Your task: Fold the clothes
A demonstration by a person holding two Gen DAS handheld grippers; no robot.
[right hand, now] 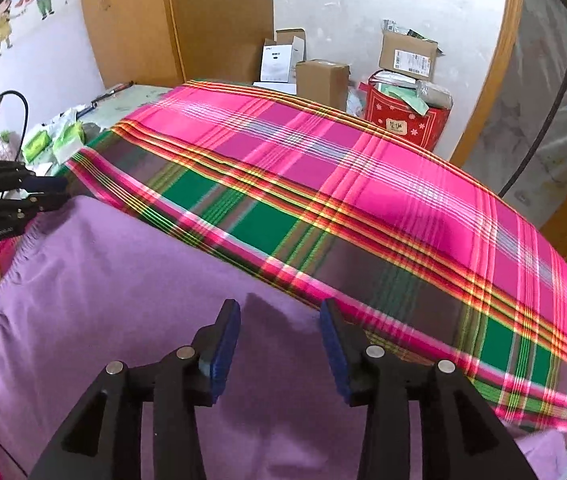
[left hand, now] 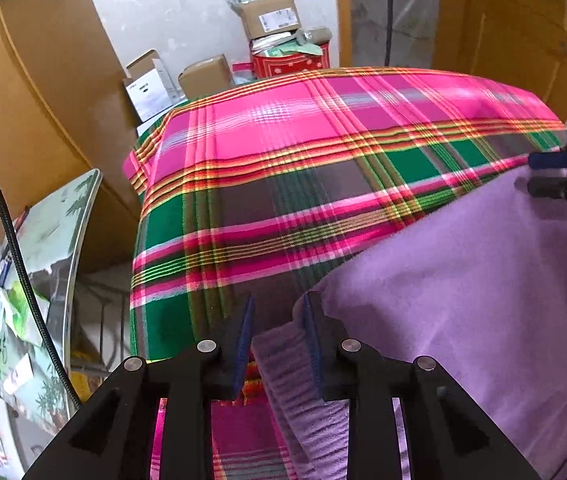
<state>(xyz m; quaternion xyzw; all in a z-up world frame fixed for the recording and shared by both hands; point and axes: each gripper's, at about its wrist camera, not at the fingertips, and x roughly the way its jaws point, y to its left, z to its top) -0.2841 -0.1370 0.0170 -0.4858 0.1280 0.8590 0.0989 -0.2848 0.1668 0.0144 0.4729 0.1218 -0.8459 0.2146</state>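
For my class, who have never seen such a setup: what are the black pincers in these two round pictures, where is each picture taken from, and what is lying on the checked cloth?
No robot here: a person holds a two-finger gripper in each hand. Each picture comes from a fisheye camera on one gripper, looking along its fingers. One shows the left gripper, the other the right gripper. A purple garment lies on a pink and green plaid cloth covering the surface. Both grippers are open; neither is holding anything. The garment's ribbed edge sits between the left gripper's fingers, ungripped. Cardboard boxes stand behind.

One purple garment (right hand: 131, 280), one plaid cloth (right hand: 363, 184), three cardboard boxes (right hand: 321, 80).
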